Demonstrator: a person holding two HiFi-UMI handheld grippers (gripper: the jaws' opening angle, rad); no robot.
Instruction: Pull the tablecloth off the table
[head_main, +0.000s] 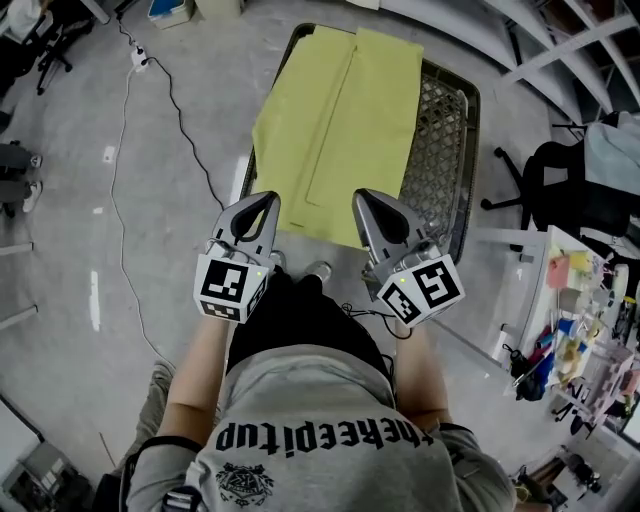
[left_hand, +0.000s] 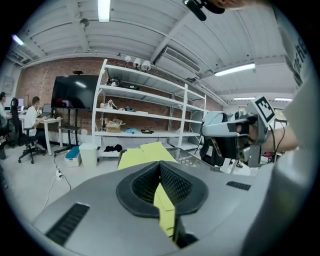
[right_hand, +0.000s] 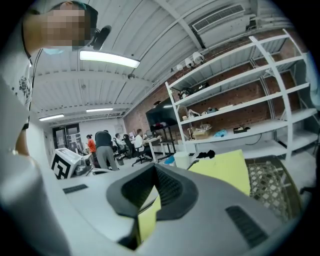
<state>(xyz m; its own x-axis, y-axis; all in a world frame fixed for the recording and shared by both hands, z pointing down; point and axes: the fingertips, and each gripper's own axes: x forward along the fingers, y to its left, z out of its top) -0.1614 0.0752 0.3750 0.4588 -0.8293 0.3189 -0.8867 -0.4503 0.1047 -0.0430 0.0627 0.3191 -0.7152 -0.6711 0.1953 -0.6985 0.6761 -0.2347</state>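
The left gripper's (left_hand: 161, 172) fingers (left_hand: 144, 186) are pressed shut on a strip of the pale yellow-green fabric tablecloth (head_main: 338, 120), which runs down between their dark ribbed faces. The right gripper's (right_hand: 154, 175) fingers (right_hand: 171, 189) are clamped the same way on the cloth's edge. In the head view, both grippers sit side by side at the cloth's near edge, close to the person's waist. Beyond them the tablecloth lies spread, with a lengthwise fold, over the grey metal mesh worktop (head_main: 445, 130), whose right strip shows uncovered. Grey concrete floor (head_main: 70, 220) surrounds the worktop.
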